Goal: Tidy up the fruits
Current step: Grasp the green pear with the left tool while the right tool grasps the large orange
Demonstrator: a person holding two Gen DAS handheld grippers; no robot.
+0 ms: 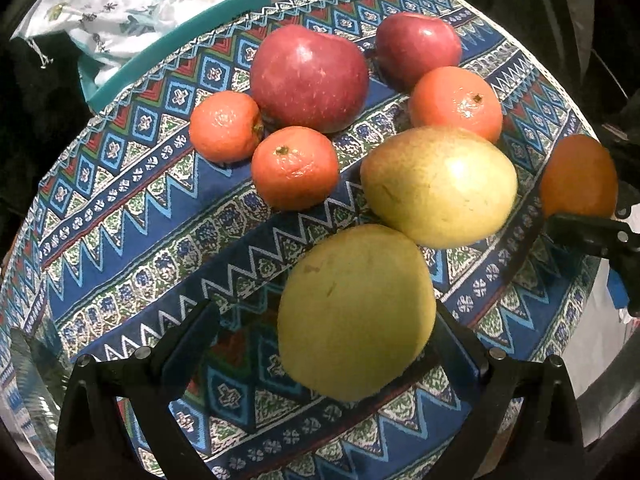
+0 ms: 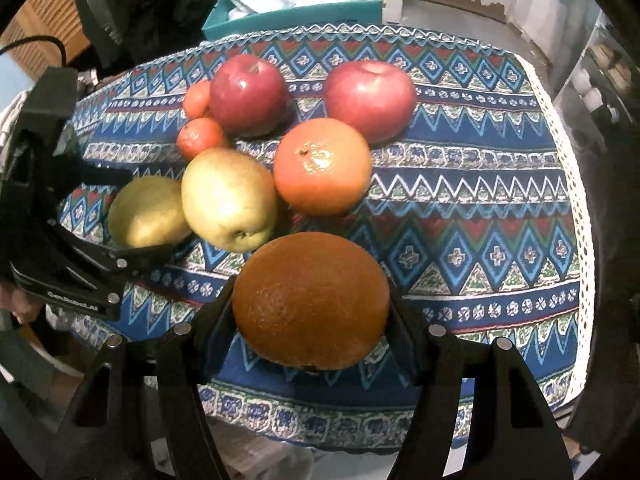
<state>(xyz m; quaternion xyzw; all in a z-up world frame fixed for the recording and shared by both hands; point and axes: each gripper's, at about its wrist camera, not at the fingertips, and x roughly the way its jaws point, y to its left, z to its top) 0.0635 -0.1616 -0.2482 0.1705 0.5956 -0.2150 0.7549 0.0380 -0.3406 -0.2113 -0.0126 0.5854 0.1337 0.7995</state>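
- Left gripper (image 1: 326,344): jaws spread wide around a yellow-green pear (image 1: 356,312); the right finger touches the fruit's flank, the left finger stands apart from it with cloth showing between. Whether the pear is truly gripped cannot be told. The right wrist view shows this gripper (image 2: 132,216) at 9 o'clock with the same pear (image 2: 146,212) between its fingers.
- Right gripper (image 2: 310,320): closed on a dark orange (image 2: 310,300), both fingers pressed to its sides, at 6 o'clock in its own view. The left wrist view shows that orange (image 1: 578,176) at 3 o'clock, near the table's edge.
- Second pear (image 1: 438,186): lying on its side at 1 o'clock from the first pear and touching it.
- Large red apple (image 1: 310,78): 12 o'clock in the left wrist view, on the cloth.
- Second red apple (image 1: 416,52): 1 o'clock, just beside the first.
- Mandarins, three: one (image 1: 226,126) at 10 o'clock against the large apple; one (image 1: 294,168) just below that apple; one (image 1: 456,102) between the second apple and the second pear.
- Patterned tablecloth (image 1: 120,208): blue, zigzag and diamond bands, under all the fruit.
- Teal tray (image 1: 120,76): beyond the table at 11 o'clock, holding crumpled white bags.
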